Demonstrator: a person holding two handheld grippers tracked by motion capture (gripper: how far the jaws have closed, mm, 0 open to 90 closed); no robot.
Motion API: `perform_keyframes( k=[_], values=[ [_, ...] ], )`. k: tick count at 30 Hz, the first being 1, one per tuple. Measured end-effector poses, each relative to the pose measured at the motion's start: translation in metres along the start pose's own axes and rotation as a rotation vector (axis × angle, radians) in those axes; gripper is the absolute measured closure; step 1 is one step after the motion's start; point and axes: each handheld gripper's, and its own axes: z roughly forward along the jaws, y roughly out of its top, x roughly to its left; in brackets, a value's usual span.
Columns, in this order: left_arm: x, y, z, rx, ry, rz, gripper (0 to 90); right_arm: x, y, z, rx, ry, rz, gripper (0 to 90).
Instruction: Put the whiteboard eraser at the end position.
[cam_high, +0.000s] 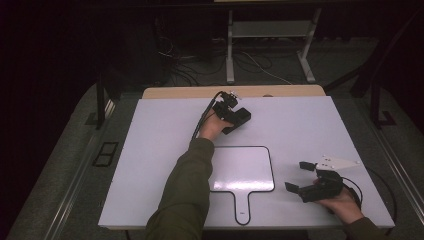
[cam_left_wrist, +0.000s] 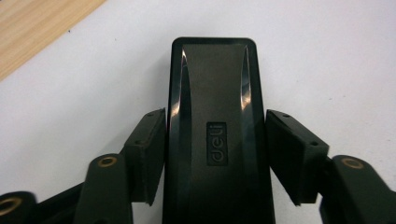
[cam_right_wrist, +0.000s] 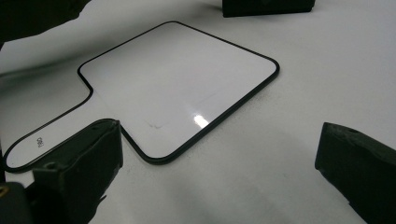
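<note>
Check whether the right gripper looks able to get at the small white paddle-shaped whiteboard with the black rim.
Probably yes: the right gripper stands open beside the whiteboard, with bare white tabletop between them. The left gripper is farther up, around a black eraser.

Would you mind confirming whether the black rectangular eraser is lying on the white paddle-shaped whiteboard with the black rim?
No, the black rectangular eraser sits between the left gripper's jaws on the bare table, apart from the whiteboard.

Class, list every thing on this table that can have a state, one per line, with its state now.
Whiteboard eraser: flat on table, between left hand-held gripper jaws.
Left hand-held gripper: closed around the eraser.
Handheld whiteboard: lying flat, wiped clean, untouched.
Right hand-held gripper: open, holding nothing.
</note>
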Motion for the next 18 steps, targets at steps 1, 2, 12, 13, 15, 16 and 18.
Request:
perform_keyframes(
  k=[1, 2, 12, 13, 15, 16, 18],
  values=[
    [0.001, 0.0, -0.003, -0.002, -0.003, 0.003, 37.2, 0.0, 0.0, 0.0, 0.001, -0.001, 0.0, 0.0],
    [0.001, -0.001, -0.004, -0.019, -0.009, -0.005, 37.0, 0.0, 0.0, 0.0, 0.001, -0.003, -0.001, 0.0],
    [-0.006, -0.012, -0.03, -0.116, -0.048, -0.02, 29.9, 0.001, -0.001, 0.003, 0.016, -0.005, -0.004, 0.0],
    [-0.007, -0.014, -0.033, -0.119, -0.053, -0.002, 28.9, 0.001, -0.001, 0.003, 0.018, -0.006, -0.003, 0.0],
    [-0.013, -0.019, -0.041, -0.135, -0.055, 0.002, 27.3, 0.0, -0.001, 0.004, 0.019, -0.001, 0.004, 0.0],
    [-0.015, -0.022, -0.044, -0.145, -0.055, 0.007, 26.9, 0.001, -0.001, 0.004, 0.02, 0.001, 0.006, 0.0],
    [-0.021, -0.027, -0.051, -0.144, -0.051, 0.023, 25.8, 0.001, -0.001, 0.005, 0.02, 0.004, 0.008, 0.0]
  ],
)
